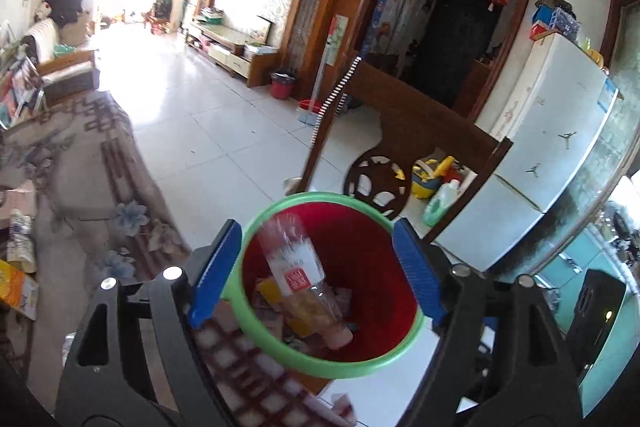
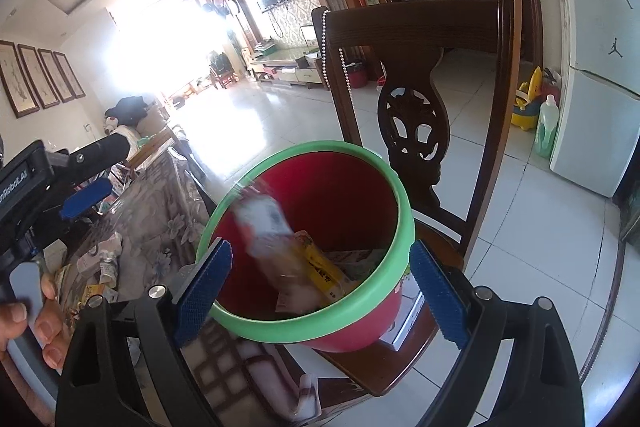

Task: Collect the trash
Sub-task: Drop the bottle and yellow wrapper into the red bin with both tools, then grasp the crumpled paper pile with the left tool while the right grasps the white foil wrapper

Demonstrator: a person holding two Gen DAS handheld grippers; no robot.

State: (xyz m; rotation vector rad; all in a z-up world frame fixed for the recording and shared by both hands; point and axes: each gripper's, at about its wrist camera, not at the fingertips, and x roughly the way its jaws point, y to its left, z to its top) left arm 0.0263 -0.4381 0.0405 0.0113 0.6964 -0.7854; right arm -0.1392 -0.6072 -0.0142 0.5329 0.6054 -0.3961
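A red trash bin with a green rim (image 1: 320, 201) stands on a wooden chair seat; it also shows in the right wrist view (image 2: 404, 203). A clear plastic wrapper with a white and red label (image 1: 298, 267) is blurred inside the bin mouth, over other trash; in the right wrist view the wrapper (image 2: 264, 223) is blurred too. My left gripper (image 1: 318, 271) is open above the bin, holding nothing. My right gripper (image 2: 320, 291) is open above the bin, holding nothing. The left gripper (image 2: 86, 201) also shows at the left of the right wrist view.
A dark wooden chair back (image 2: 416, 119) rises behind the bin. A table with a floral cloth (image 1: 80, 187) and scattered packets lies to the left. A white fridge (image 1: 560, 131) stands at the right. A second red bin (image 1: 283, 85) stands by the far wall.
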